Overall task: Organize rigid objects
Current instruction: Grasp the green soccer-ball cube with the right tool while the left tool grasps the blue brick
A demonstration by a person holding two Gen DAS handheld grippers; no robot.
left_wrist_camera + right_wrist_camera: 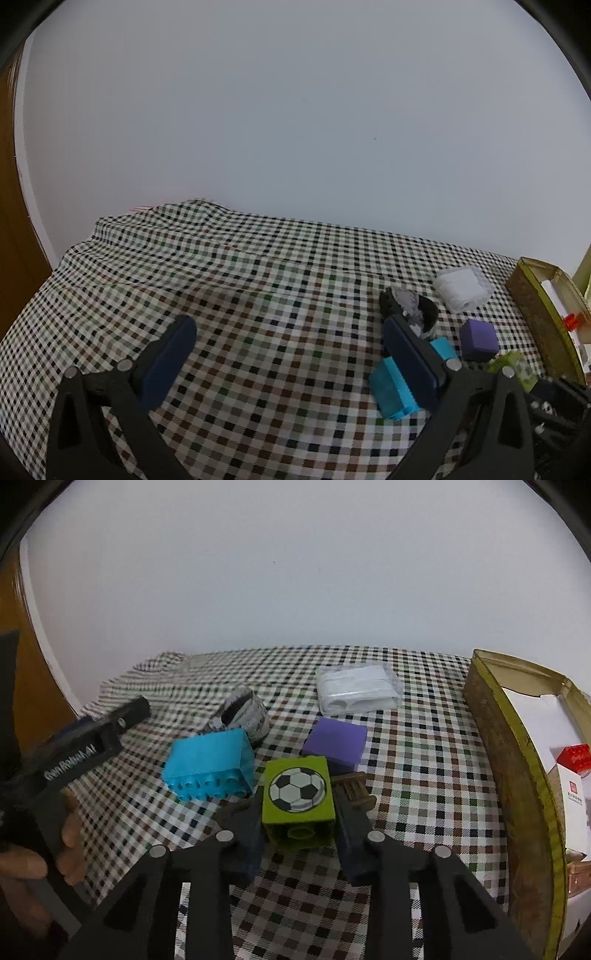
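Note:
My right gripper (299,812) is shut on a green brick with a football picture (297,794), held low over the checked cloth. A blue brick (210,762) lies to its left, a purple block (336,742) just behind it, a clear plastic case (356,688) farther back and a grey tape roll (245,712) behind the blue brick. A small brown comb-like piece (352,788) lies by the right finger. My left gripper (288,339) is open and empty; its right finger lies against the blue brick (391,387). The purple block (478,339) sits right of it.
A gold tin box (517,760) stands at the right with a red brick (574,758) and white cartons inside; it also shows in the left wrist view (535,314). The checked cloth (221,277) stretches left. A white wall is behind.

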